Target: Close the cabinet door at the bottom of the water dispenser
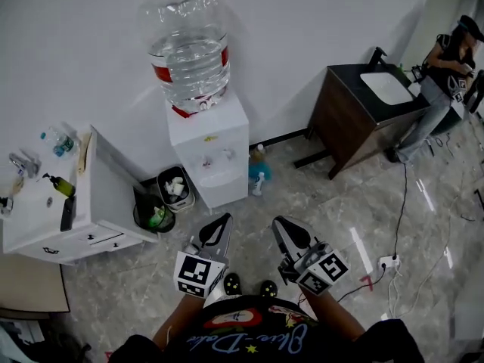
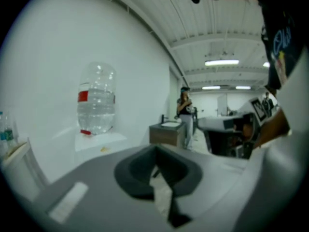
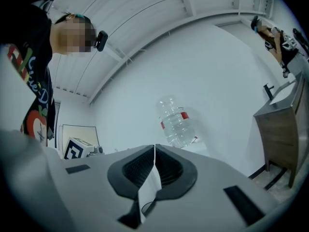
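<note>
The white water dispenser [image 1: 210, 153] stands against the wall with a large clear bottle [image 1: 189, 51] on top. Seen from above, its lower front [image 1: 224, 191] shows no door standing out; I cannot tell how the door stands. My left gripper [image 1: 224, 219] and right gripper [image 1: 280, 223] are held low in front of me, about a step from the dispenser, both shut and empty. In the left gripper view the bottle [image 2: 96, 99] is at the left, past the shut left gripper [image 2: 155, 151]. In the right gripper view the bottle [image 3: 176, 122] stands above the right gripper [image 3: 154, 148].
Two small waste bins [image 1: 170, 191] sit left of the dispenser, beside a white cabinet [image 1: 57, 214] that carries bottles. Blue bottles [image 1: 259, 172] stand to its right. A brown vanity with a sink [image 1: 363, 104], a person [image 1: 446, 63] and a power strip with cable [image 1: 387, 262] are at the right.
</note>
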Motion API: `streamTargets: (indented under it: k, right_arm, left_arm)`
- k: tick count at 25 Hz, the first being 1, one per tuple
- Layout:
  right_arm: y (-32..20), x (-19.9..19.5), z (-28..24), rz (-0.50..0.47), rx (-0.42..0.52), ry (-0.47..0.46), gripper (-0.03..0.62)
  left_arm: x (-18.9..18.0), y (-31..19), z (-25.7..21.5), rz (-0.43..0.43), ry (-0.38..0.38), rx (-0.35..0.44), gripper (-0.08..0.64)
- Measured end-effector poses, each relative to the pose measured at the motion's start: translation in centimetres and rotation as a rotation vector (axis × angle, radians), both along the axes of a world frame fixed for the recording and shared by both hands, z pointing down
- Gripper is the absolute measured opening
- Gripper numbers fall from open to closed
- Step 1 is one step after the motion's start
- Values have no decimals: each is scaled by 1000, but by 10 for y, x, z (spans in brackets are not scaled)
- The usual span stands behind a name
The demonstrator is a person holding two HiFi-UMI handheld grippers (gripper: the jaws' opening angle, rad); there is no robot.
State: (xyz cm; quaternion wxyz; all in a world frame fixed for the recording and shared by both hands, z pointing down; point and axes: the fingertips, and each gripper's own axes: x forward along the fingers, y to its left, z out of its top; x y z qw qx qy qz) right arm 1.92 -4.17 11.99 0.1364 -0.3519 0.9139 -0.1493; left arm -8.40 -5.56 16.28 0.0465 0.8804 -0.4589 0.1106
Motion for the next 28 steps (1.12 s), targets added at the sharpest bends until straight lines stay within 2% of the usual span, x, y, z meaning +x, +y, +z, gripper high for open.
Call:
streamTargets:
  k: [3, 6, 12, 17, 28]
  right_arm:
    - [13, 1, 3, -54, -36, 15, 17]
    - [19, -1, 6, -82, -28, 57, 15]
    - [29, -10, 12, -126, -36, 87, 15]
    - [38, -18, 18, -163, -60, 91, 15]
    - [52, -28, 25, -255, -98, 81, 15]
  left_arm:
    - [21, 19, -4, 21, -4, 16, 0]
    - [30, 29, -7, 28, -4, 28, 0]
    - [9, 41, -3, -55, 67, -28, 0]
    - [-3, 45, -4, -93, 49, -16, 0]
    - [8, 58, 1, -47, 29, -20, 0]
